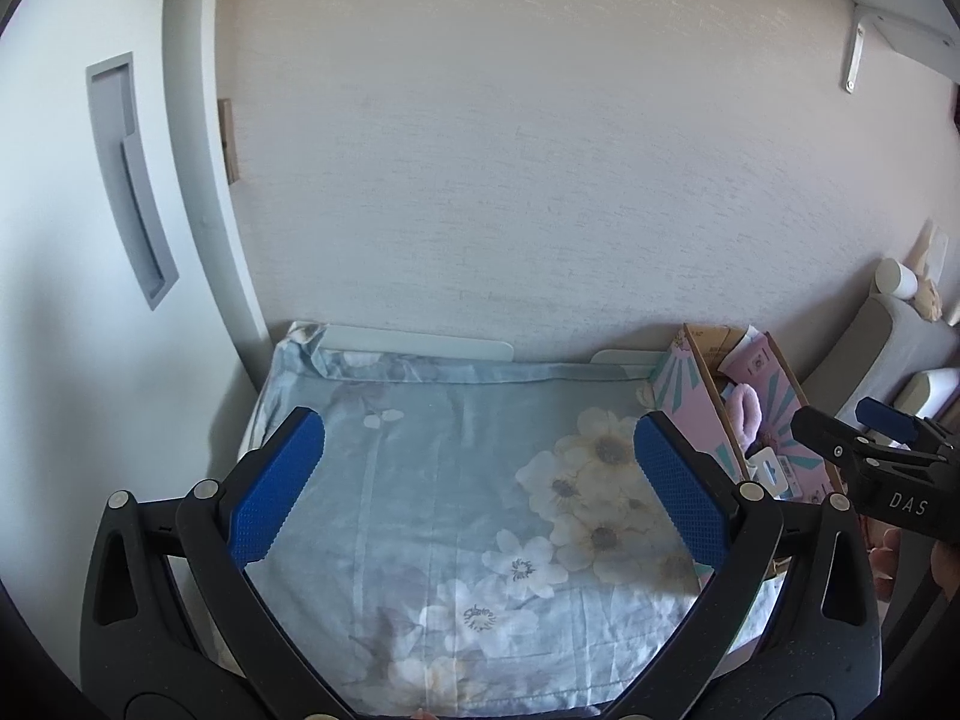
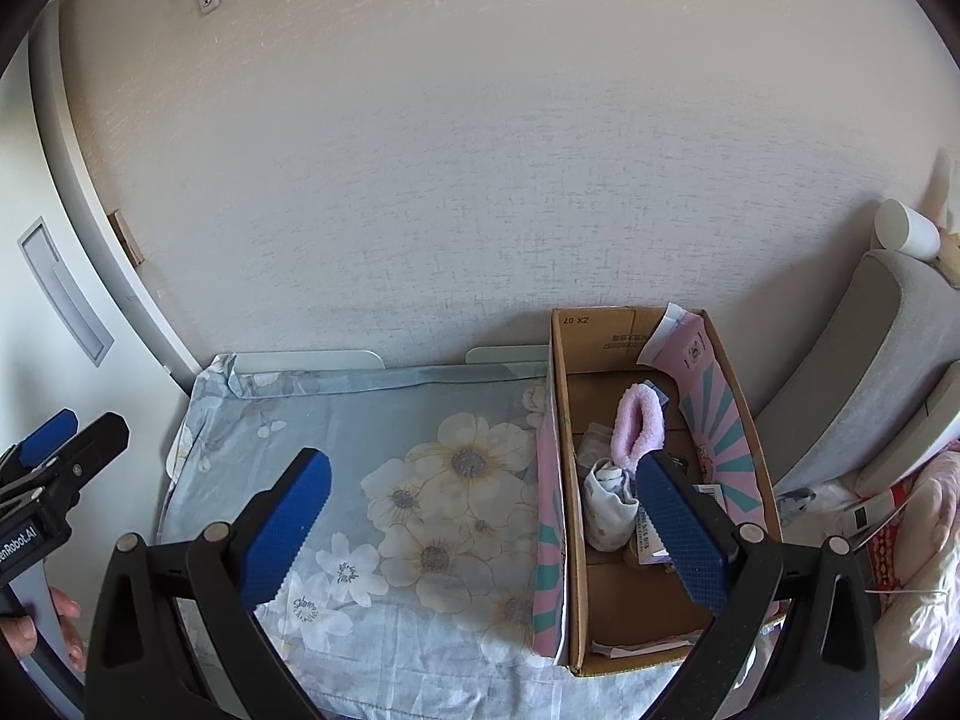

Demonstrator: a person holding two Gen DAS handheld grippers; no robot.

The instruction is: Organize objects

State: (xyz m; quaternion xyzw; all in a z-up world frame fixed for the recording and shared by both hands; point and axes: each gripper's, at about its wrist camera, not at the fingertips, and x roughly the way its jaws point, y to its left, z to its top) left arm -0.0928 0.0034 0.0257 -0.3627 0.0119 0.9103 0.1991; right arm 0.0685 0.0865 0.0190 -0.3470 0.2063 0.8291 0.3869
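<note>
An open cardboard box (image 2: 576, 480) with pink and teal sides stands at the right end of a table under a blue floral cloth (image 2: 372, 432). Inside it lie a fluffy pink sock (image 2: 639, 423), a white patterned sock (image 2: 609, 501) and some small packets. My right gripper (image 2: 480, 534) is open and empty, its right finger over the box. My left gripper (image 1: 480, 480) is open and empty above the cloth, left of the box (image 1: 714, 402). The right gripper also shows at the right edge of the left wrist view (image 1: 852, 426).
A white wall stands right behind the table. A white sliding door with a recessed grey handle (image 1: 129, 180) is on the left. A grey cushioned seat (image 2: 870, 372) and pink bedding (image 2: 924, 540) lie to the right of the box. A shelf bracket (image 1: 855, 57) hangs high on the wall.
</note>
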